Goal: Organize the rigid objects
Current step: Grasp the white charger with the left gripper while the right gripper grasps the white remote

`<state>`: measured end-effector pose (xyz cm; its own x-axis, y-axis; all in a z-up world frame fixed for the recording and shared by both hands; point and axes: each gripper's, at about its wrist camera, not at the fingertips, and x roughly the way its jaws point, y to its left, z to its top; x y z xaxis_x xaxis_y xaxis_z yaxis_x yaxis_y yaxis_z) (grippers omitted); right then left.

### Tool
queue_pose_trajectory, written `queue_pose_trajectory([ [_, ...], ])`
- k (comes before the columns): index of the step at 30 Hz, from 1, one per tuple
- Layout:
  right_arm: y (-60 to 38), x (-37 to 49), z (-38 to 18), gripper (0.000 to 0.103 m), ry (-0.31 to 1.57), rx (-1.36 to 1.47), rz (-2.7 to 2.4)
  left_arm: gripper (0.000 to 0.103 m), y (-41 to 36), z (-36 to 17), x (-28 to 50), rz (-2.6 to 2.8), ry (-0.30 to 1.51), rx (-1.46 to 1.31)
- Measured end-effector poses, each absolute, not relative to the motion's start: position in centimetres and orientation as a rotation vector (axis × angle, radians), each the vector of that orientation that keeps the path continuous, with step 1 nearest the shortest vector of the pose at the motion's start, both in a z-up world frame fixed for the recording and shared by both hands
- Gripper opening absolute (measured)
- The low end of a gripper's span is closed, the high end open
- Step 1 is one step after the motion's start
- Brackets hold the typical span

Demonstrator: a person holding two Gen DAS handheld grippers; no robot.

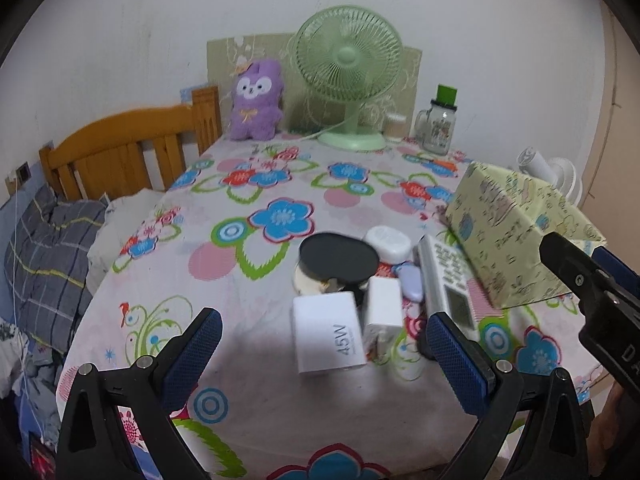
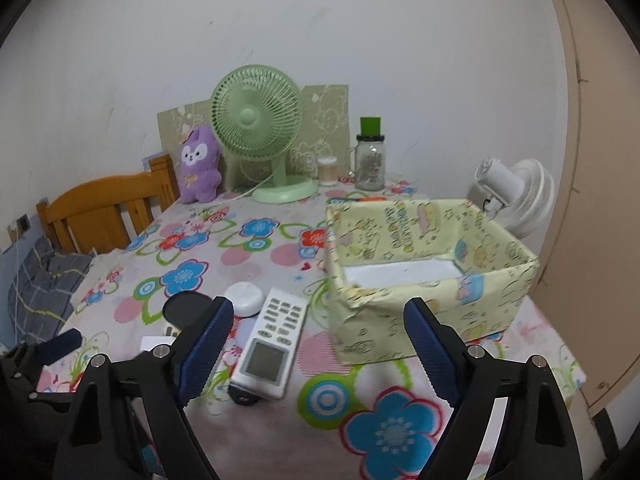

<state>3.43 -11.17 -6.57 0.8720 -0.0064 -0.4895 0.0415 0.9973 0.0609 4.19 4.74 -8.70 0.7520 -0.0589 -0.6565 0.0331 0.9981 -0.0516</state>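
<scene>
A cluster of small objects lies on the flowered table: a white 45W charger, a second white charger, a black oval lid, a white round case, a small lilac case and a white remote control. The remote and white round case also show in the right wrist view. A yellow paper-covered box stands open and empty to their right. My left gripper is open above the chargers. My right gripper is open, between remote and box.
At the table's back stand a green fan, a purple plush toy, a glass jar with green lid and a cotton-swab tub. A white fan is behind the box. A wooden bed frame lies left.
</scene>
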Motion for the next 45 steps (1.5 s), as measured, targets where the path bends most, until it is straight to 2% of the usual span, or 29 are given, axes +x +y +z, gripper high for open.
queue_pose_trajectory([
  [8, -9.2, 4.4, -8.0, 0.084, 0.553, 0.064, -0.014, 0.103, 5.3, -10.5, 5.0, -0.036, 0.755, -0.025],
  [17, -7.7, 6.1, -10.0, 0.082, 0.62, 0.059, -0.01, 0.095, 5.8, -12.2, 6.2, -0.014, 0.804, -0.002],
  [21, -7.2, 6.9, -10.7, 0.081, 0.643, 0.051, -0.012, 0.095, 6.4, -12.8, 6.8, -0.04, 0.83, -0.051],
  [24, -7.0, 7.7, -11.3, 0.075, 0.666, 0.053, -0.02, 0.093, 6.0, -13.2, 7.1, -0.04, 0.836, -0.04],
  [30, -7.1, 9.0, -12.4, 0.074, 0.71, 0.07, -0.036, 0.086, 5.9, -13.9, 7.9, -0.045, 0.859, -0.056],
  [36, -7.2, 10.5, -13.4, 0.067, 0.746, 0.075, -0.064, 0.064, 6.3, -14.3, 8.9, 0.016, 0.858, -0.039],
  [43, -7.4, 12.2, -14.5, 0.064, 0.792, 0.109, -0.074, 0.063, 6.5, -14.6, 9.7, 0.021, 0.846, -0.033],
  [45, -7.3, 12.5, -14.8, 0.057, 0.799, 0.109, -0.071, 0.059, 6.5, -14.6, 9.8, 0.023, 0.843, -0.037],
])
